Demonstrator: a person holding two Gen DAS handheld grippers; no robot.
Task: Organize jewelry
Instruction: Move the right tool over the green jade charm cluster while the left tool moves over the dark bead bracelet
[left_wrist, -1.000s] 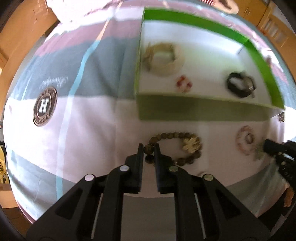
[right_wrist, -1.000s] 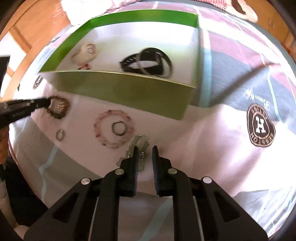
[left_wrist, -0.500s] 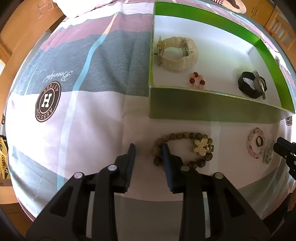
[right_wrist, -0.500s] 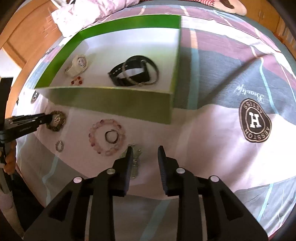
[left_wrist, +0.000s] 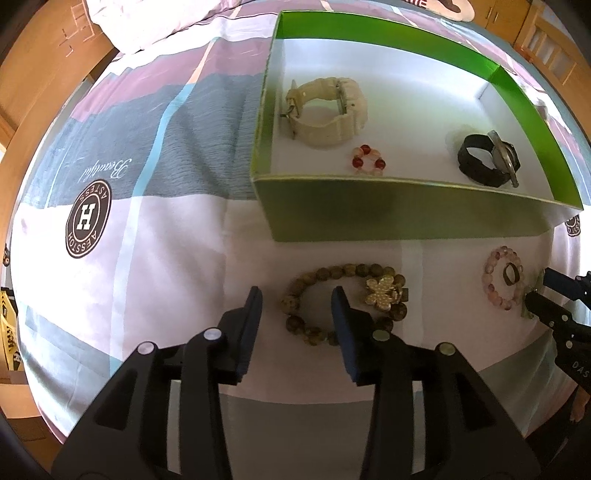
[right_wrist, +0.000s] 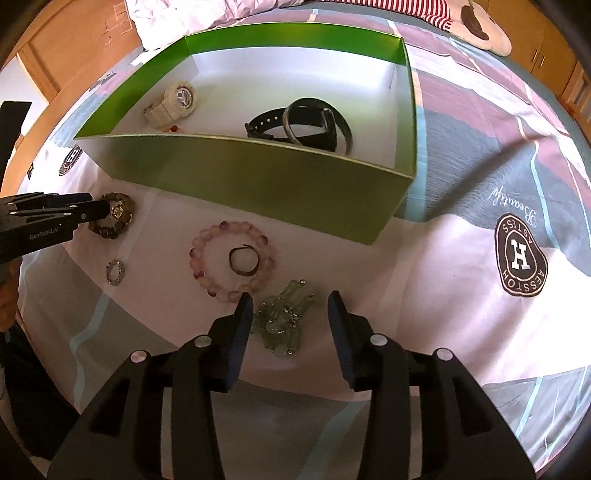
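Observation:
A green box (left_wrist: 369, 218) (right_wrist: 258, 184) on the bedspread holds a cream watch (left_wrist: 327, 107), a small red bead ring (left_wrist: 368, 159) and a black watch (left_wrist: 487, 160). In front of it lie a brown bead bracelet with a gold flower (left_wrist: 343, 302) (right_wrist: 112, 219), a pink bead bracelet (right_wrist: 231, 264) around a dark ring (right_wrist: 242, 260), a pale green bracelet (right_wrist: 284, 317) and a small silver ring (right_wrist: 115, 272). My left gripper (left_wrist: 297, 297) is open, its jaws astride the brown bracelet's left side. My right gripper (right_wrist: 290, 306) is open over the green bracelet.
The bedspread (left_wrist: 147, 229) has round logo patches (left_wrist: 88, 218) (right_wrist: 521, 254). A white pillow (left_wrist: 177, 18) lies at the back left, a plush toy (right_wrist: 476, 22) at the back right. Wooden furniture surrounds the bed.
Both grippers have opened wide from nearly shut. The left one now straddles the brown bracelet and the right one the green bracelet.

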